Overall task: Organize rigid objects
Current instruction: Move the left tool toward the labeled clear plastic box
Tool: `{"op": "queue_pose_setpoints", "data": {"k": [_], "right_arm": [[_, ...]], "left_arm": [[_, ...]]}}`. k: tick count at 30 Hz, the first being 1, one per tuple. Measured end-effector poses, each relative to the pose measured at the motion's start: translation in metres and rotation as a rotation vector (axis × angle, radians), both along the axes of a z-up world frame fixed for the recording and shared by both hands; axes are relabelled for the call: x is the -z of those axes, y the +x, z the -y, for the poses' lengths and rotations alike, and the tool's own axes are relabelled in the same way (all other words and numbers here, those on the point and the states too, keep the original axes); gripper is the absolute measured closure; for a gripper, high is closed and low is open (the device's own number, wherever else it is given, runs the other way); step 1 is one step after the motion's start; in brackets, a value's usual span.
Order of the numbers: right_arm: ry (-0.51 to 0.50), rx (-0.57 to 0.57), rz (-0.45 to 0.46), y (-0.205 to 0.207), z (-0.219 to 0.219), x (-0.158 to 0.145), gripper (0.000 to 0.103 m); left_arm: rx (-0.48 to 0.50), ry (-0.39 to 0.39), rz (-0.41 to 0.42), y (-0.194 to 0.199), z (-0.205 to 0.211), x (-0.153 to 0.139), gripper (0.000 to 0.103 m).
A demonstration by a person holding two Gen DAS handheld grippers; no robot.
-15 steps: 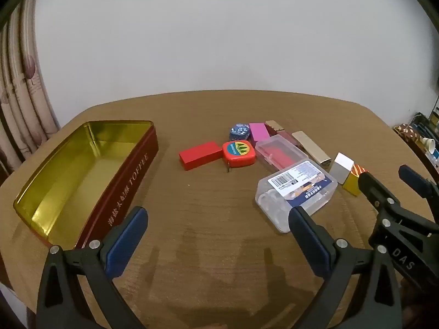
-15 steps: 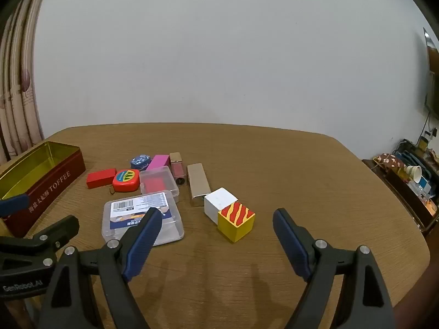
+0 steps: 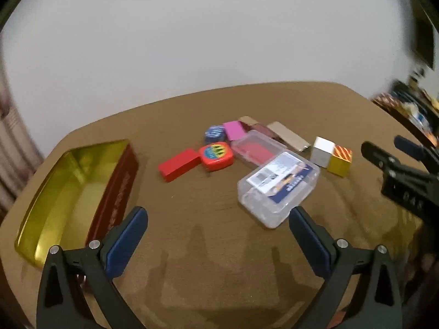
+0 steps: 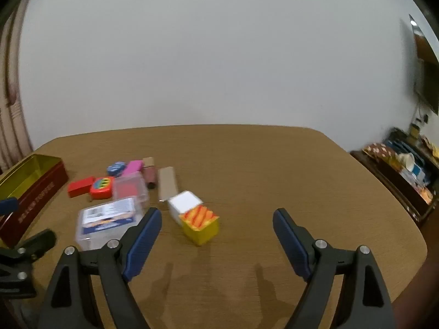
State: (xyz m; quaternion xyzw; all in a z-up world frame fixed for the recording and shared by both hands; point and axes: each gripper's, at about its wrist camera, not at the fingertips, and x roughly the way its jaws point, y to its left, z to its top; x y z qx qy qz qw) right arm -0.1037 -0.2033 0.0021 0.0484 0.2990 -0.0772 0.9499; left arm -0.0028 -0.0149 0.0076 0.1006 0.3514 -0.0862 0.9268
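Both cameras shifted since earlier frame; objects unmoved. Left gripper (image 3: 218, 237) jaws spread wide, empty, above brown surface (image 3: 208, 260). Right gripper (image 4: 216, 235) jaws likewise spread, empty. Clear labelled case (image 3: 278, 185) just ahead of left jaws. Yellow striped cube (image 4: 199, 223) touching white cube (image 4: 183, 204). Farther: red block (image 3: 179, 164), tape measure (image 3: 216, 155), pink pieces. Gold-lined tin (image 3: 68, 189) at left edge.

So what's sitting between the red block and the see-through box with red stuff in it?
The red tape measure. In the left wrist view it sits beside the red block, with the clear box on its other side.
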Motion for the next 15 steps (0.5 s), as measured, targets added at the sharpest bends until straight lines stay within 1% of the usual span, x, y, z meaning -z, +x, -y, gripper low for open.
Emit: {"op": "queue_pose_setpoints", "data": {"k": [1, 2, 4, 5, 8, 11, 12, 15], "right_arm": [[0.006, 0.010, -0.003, 0.000, 0.004, 0.002, 0.017], [0.008, 0.018, -0.006, -0.001, 0.007, 0.003, 0.017], [0.009, 0.026, -0.011, 0.000, 0.011, 0.006, 0.017], [0.011, 0.027, -0.013, 0.001, 0.012, 0.008, 0.017], [-0.016, 0.037, -0.019, 0.001, 0.011, 0.012, 0.017], [-0.021, 0.042, -0.030, 0.002, 0.011, 0.018, 0.017], [-0.012, 0.044, -0.035, 0.002, 0.022, 0.021, 0.017], [-0.004, 0.059, -0.054, 0.006, 0.027, 0.029, 0.017]], "left_arm": [[0.026, 0.011, 0.007, 0.001, 0.003, -0.002, 0.001], [0.076, 0.019, 0.006, 0.004, 0.007, -0.004, 0.001], [0.132, 0.062, 0.005, 0.010, 0.017, -0.005, 0.001], [0.175, 0.083, -0.011, 0.017, 0.023, -0.003, 0.001], [0.257, 0.107, -0.034, 0.032, 0.032, -0.003, 0.001], [0.323, 0.126, -0.069, 0.045, 0.041, -0.003, 0.001], [0.333, 0.133, -0.079, 0.051, 0.045, -0.001, 0.001], [0.375, 0.155, -0.117, 0.064, 0.052, 0.001, 0.001]]}}
